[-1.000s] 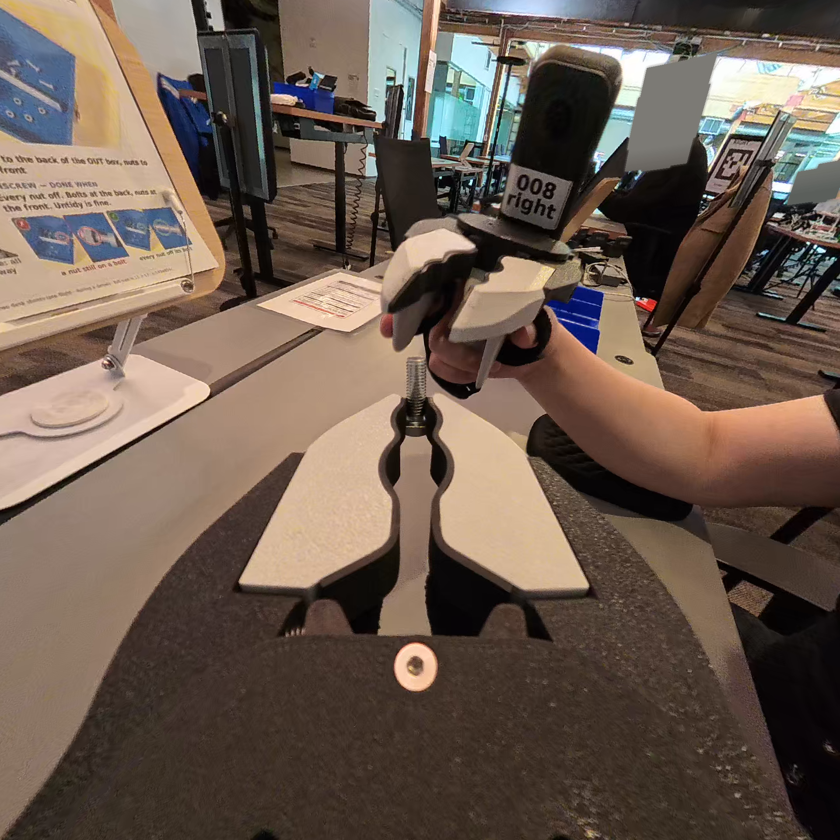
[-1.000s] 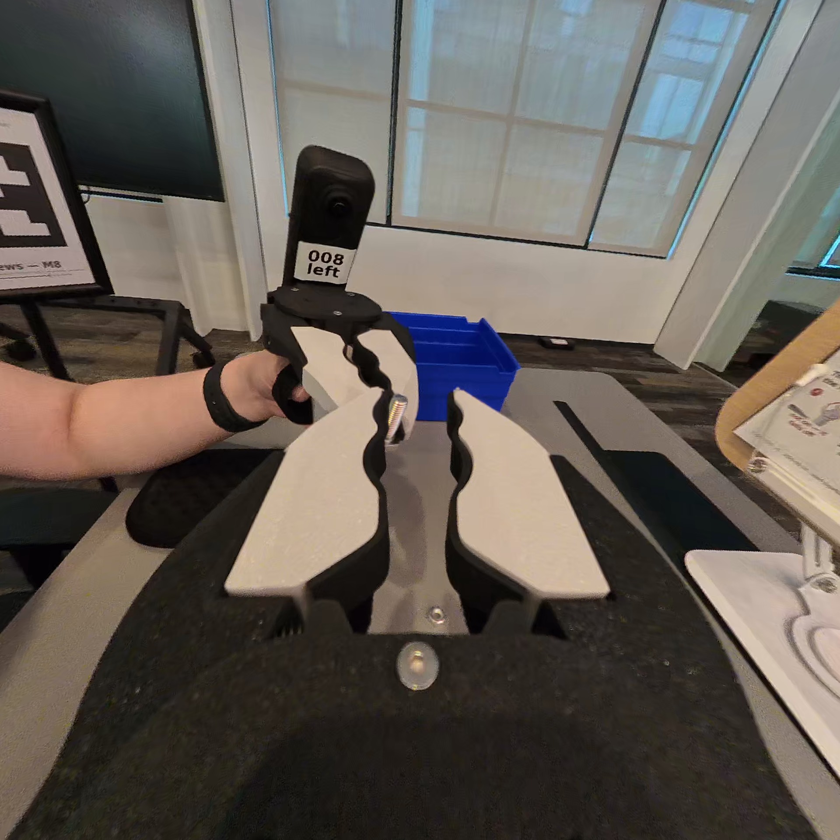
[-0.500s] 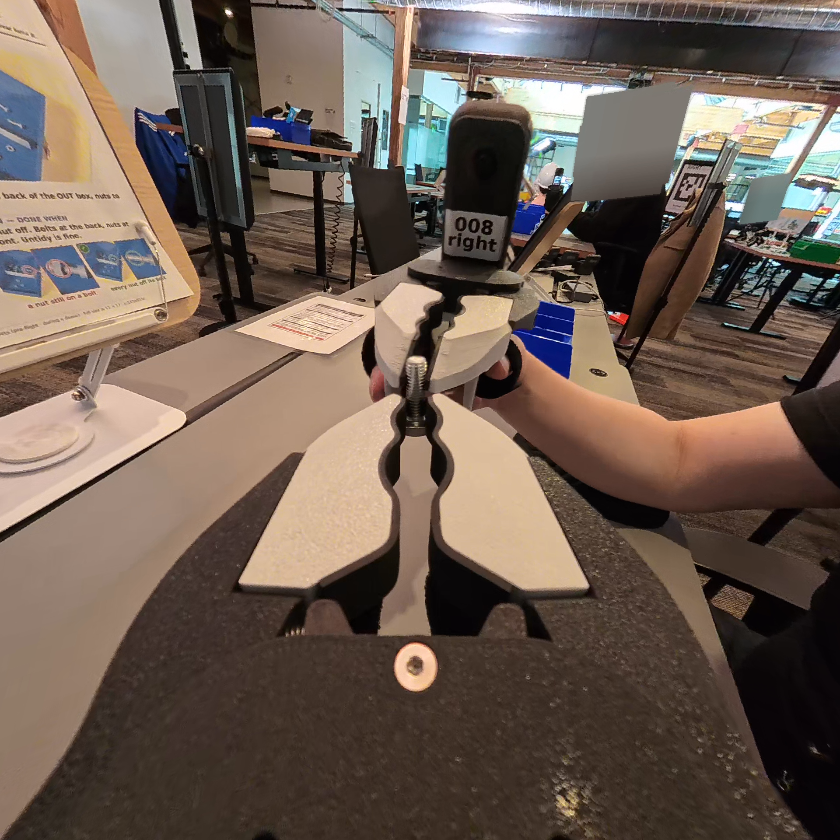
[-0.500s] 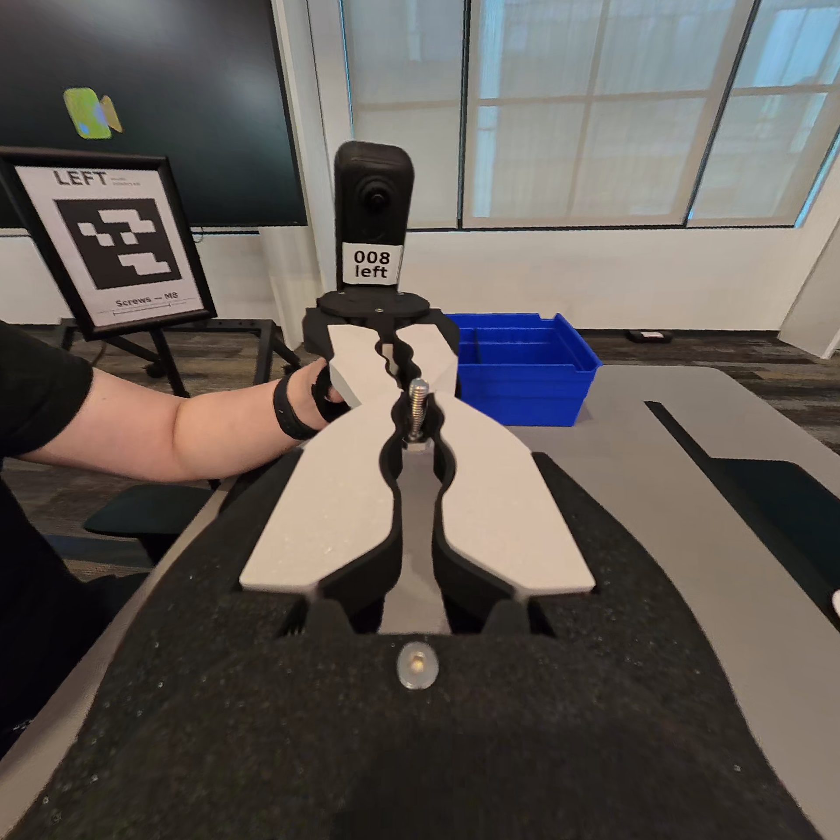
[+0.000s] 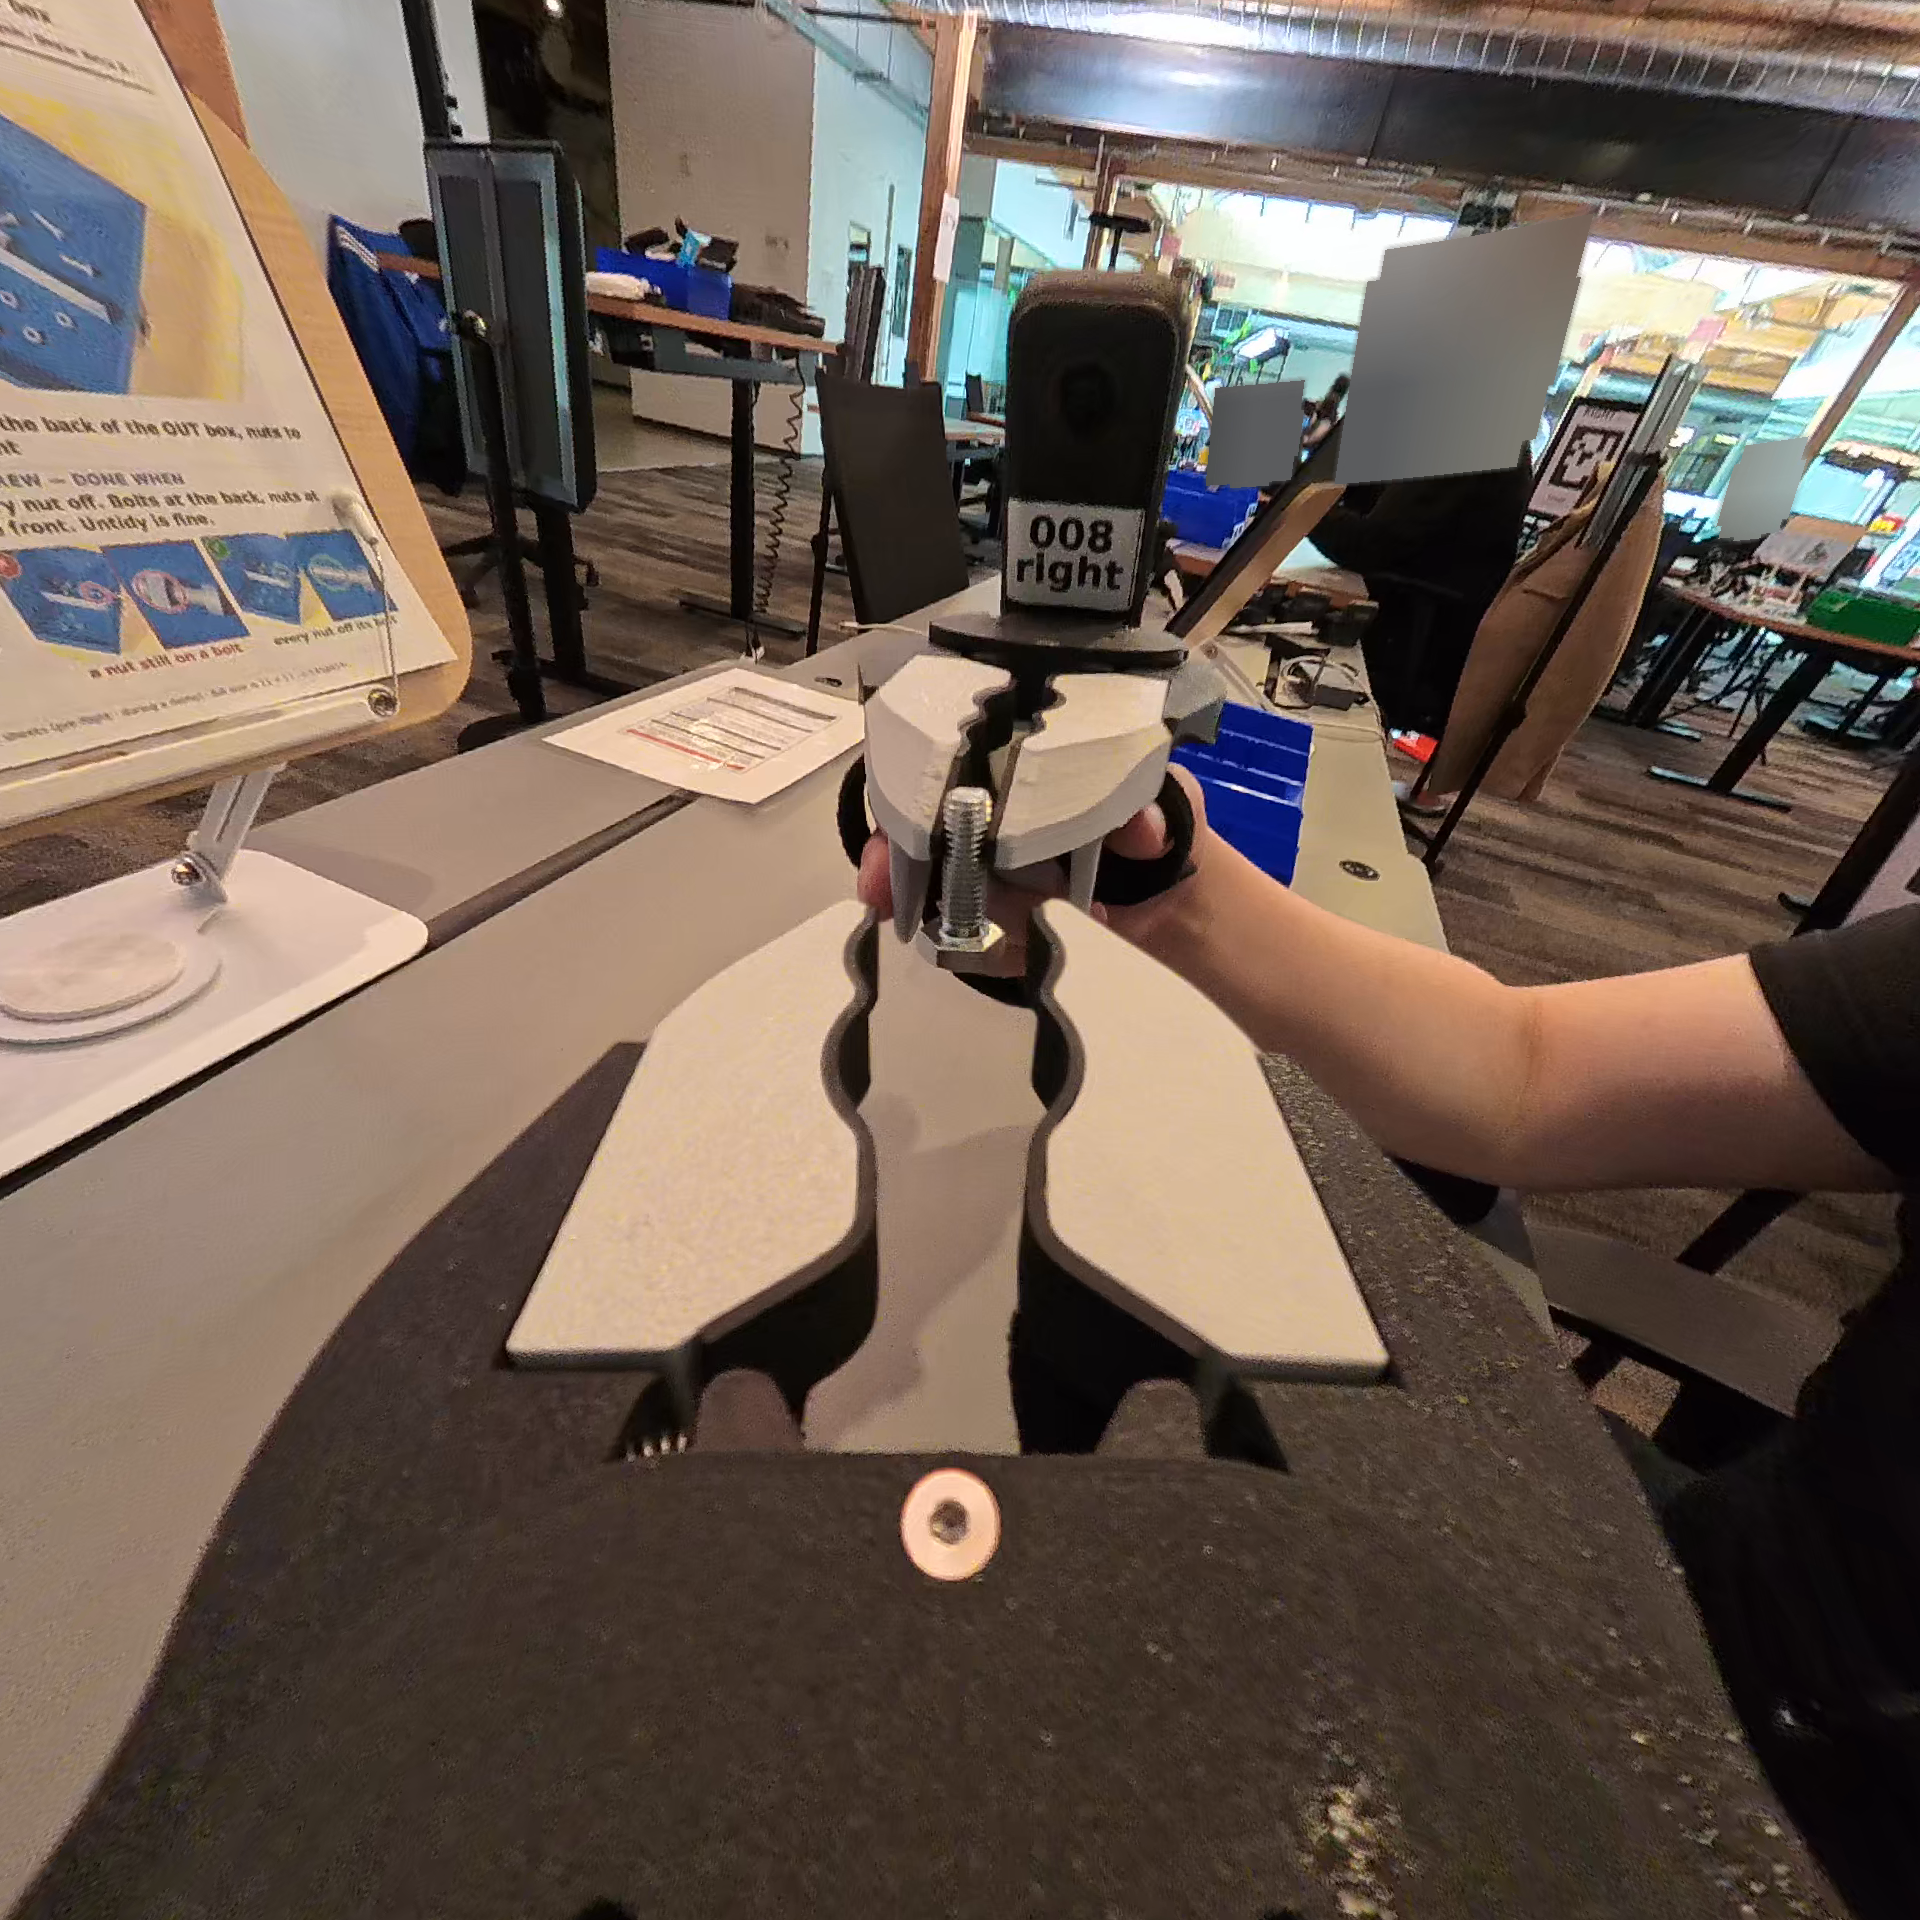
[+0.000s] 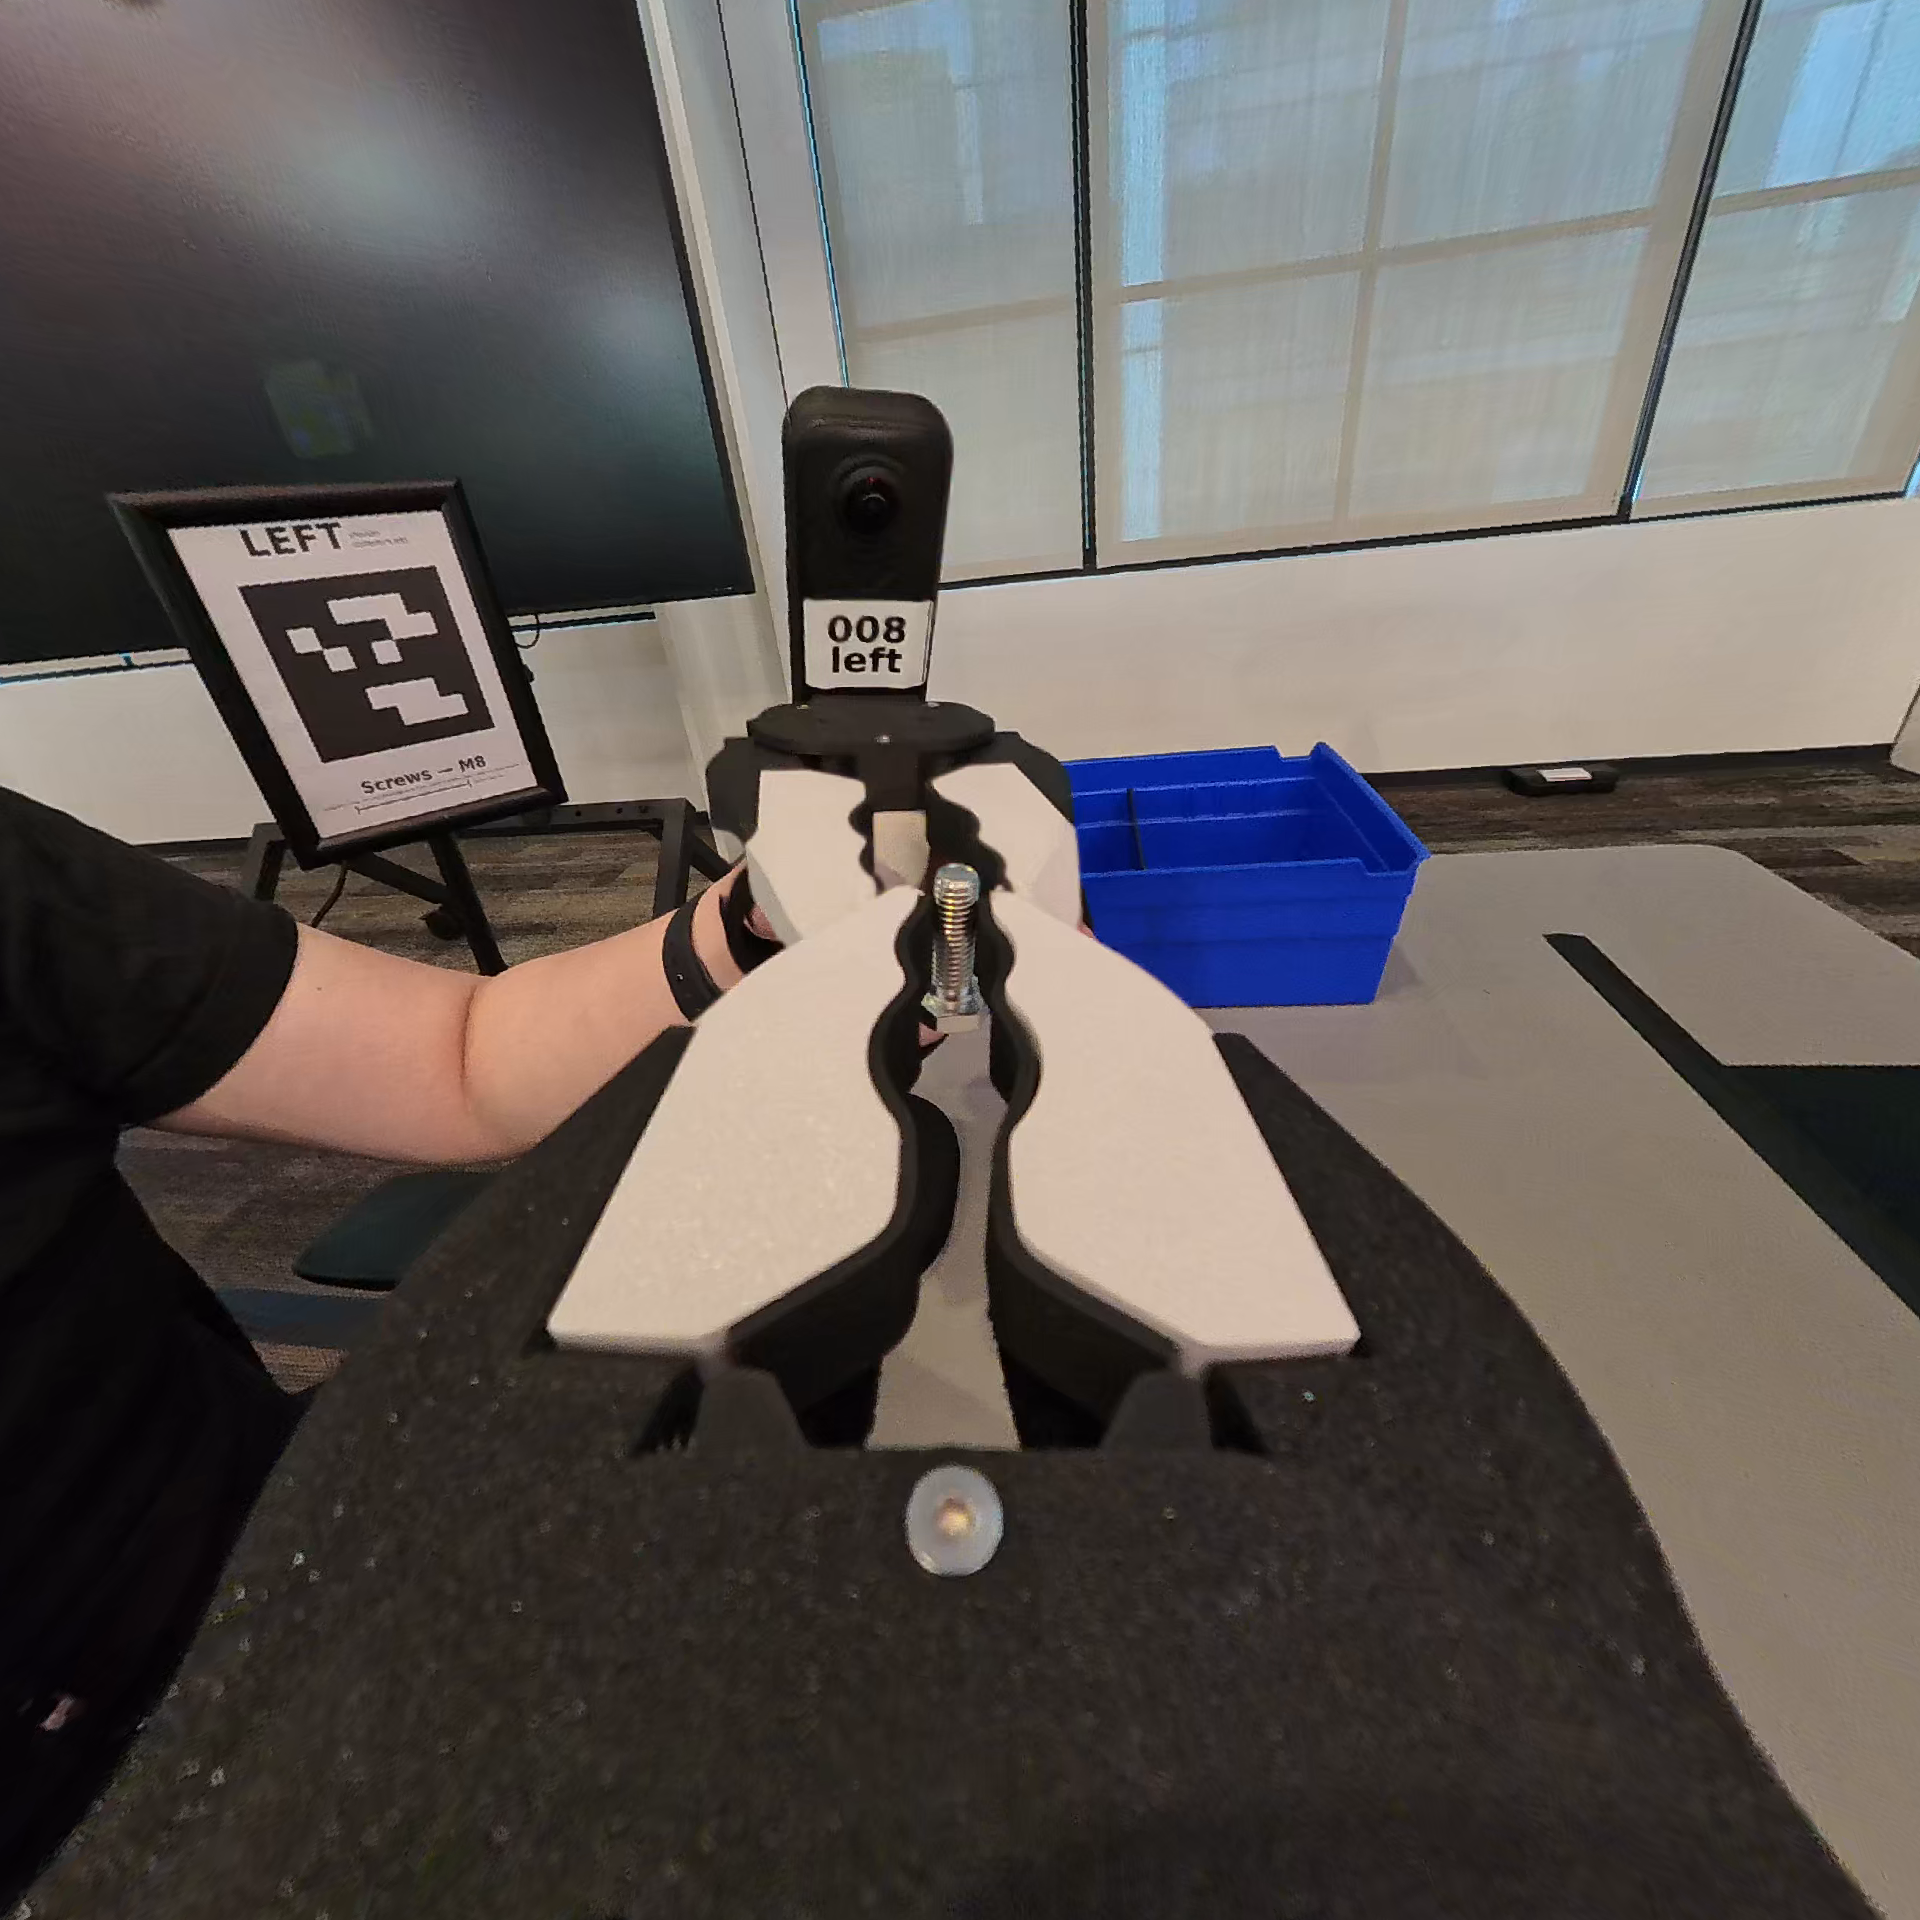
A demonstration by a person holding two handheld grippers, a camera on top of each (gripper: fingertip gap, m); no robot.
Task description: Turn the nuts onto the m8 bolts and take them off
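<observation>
Between right hand-held gripper (image 6: 951, 935) fingertips, upright bolt (image 6: 954, 956)

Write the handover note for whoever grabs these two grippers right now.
Left gripper: open, with a finger on either side of the bolt's hex end and not clamping it.
Right gripper: shut on the threaded shank of the silver steel M8 bolt, held upright above the grey table.
Blue plastic bin: on the table beyond the grippers.
Done: the bolt is picked up and rests in the right gripper alone.
Left: the upper threads are bare. Whether the hex piece at the bottom is head or nut cannot be told, so check it before turning anything.
</observation>
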